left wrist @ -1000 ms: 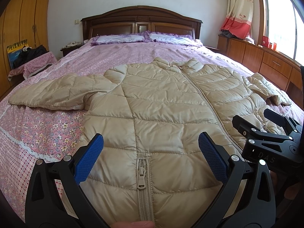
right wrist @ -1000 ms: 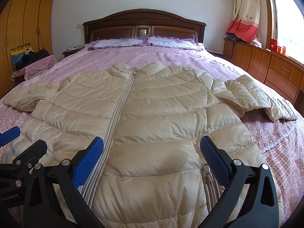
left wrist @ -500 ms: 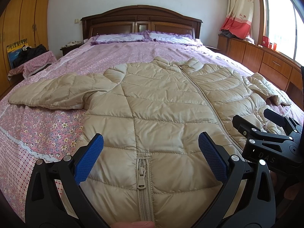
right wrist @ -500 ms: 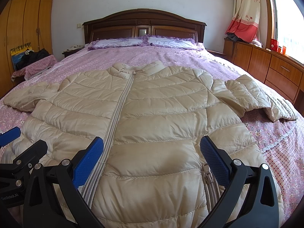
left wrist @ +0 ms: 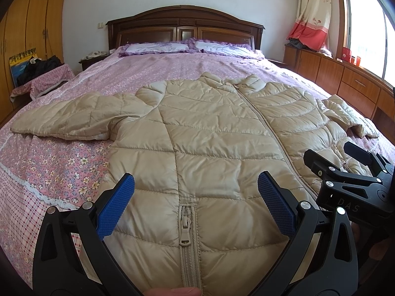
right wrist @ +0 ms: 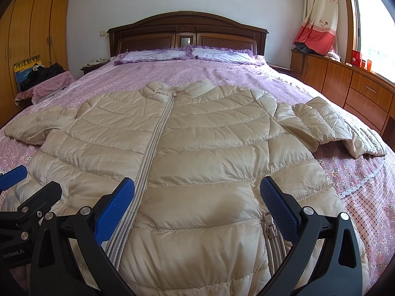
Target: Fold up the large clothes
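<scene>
Barely anything has shifted over the last second: both views match the earlier ones almost exactly, the jacket lying just as it did and both tools parked over its hem. My read is that folding hasn't started, and this is a pause to line up before the first grab.

The beige quilted puffer jacket (left wrist: 209, 148) lies face up and zipped on the bed, collar toward the headboard, hem nearest the cameras. Its left sleeve (left wrist: 69, 118) stretches flat out to the side; the right sleeve (right wrist: 328, 125) is bunched and bent back near the bed edge.

The left gripper (left wrist: 196, 202) hangs over the hem with its blue-padded fingers (left wrist: 116, 207) spread wide and released, nothing between them, a pocket zipper (left wrist: 185, 229) right below. The right gripper (right wrist: 197, 204) is just the same, fingers (right wrist: 279, 209) released and empty, straddling the panel between the main front zipper (right wrist: 158, 133) and the other pocket zipper.

Now the surface: a pink floral bedspread (left wrist: 56, 167) with a white lace trim, soft and giving, so the jacket may slide when pulled. Behind it, a dark wooden headboard (right wrist: 187, 34), two purple-frilled pillows (right wrist: 187, 55), orange wooden wardrobes (left wrist: 32, 24) on the left, a low wooden cabinet run (right wrist: 350, 86) under the window on the right, and a pink-and-cream curtain (right wrist: 318, 17).
</scene>
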{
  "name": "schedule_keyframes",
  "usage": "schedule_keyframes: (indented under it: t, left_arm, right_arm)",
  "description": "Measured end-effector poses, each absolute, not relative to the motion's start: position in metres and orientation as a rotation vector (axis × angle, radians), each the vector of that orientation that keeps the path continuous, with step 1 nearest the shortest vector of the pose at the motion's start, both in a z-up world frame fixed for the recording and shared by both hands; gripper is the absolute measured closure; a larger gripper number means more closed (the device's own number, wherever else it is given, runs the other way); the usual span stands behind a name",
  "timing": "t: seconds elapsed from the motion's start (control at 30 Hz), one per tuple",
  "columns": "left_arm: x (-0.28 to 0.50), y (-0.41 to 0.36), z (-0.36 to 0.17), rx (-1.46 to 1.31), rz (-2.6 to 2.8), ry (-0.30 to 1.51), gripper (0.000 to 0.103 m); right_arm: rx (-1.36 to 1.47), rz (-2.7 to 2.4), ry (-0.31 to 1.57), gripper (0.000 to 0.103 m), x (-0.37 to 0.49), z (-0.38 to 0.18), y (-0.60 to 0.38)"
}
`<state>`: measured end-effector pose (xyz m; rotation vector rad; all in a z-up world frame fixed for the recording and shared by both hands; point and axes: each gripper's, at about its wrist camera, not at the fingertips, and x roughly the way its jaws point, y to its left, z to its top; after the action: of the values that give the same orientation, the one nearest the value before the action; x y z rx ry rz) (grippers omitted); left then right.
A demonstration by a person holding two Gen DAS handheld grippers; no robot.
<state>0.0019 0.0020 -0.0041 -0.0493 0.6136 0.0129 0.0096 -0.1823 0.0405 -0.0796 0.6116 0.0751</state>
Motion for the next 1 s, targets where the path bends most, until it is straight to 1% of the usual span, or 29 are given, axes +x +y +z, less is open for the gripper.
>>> schedule_keyframes:
  t: [0.57,0.67,0.73,0.8,0.83,0.87,0.93,1.0]
  left_arm:
    - [0.004,0.003,-0.006,-0.070,0.035,0.623,0.003]
    - [0.008,0.008,-0.008,-0.103,0.034,0.648,0.003]
    - [0.013,0.013,-0.014,-0.140,0.037,0.717,0.003]
    - [0.013,0.018,-0.014,-0.152,0.062,0.744,0.006]
    - [0.013,0.024,-0.010,-0.177,0.074,0.736,0.012]
    - [0.015,0.033,-0.007,-0.215,0.060,0.727,0.016]
    - [0.031,0.063,0.007,-0.307,0.035,0.723,0.018]
    - [0.045,0.102,0.028,-0.325,0.071,0.645,0.018]
  right_arm:
    - [-0.080,0.076,0.613,0.005,0.009,0.042,-0.183]
    - [-0.080,0.081,0.610,0.005,0.011,0.039,-0.179]
    - [-0.079,0.086,0.607,0.005,0.011,0.038,-0.179]
    - [-0.075,0.090,0.605,0.005,0.010,0.038,-0.179]
    - [-0.072,0.091,0.605,0.005,0.010,0.037,-0.179]
    - [-0.069,0.091,0.608,0.005,0.011,0.037,-0.179]
    - [-0.068,0.089,0.617,0.005,0.011,0.035,-0.179]
    - [-0.076,0.089,0.622,0.005,0.011,0.035,-0.177]
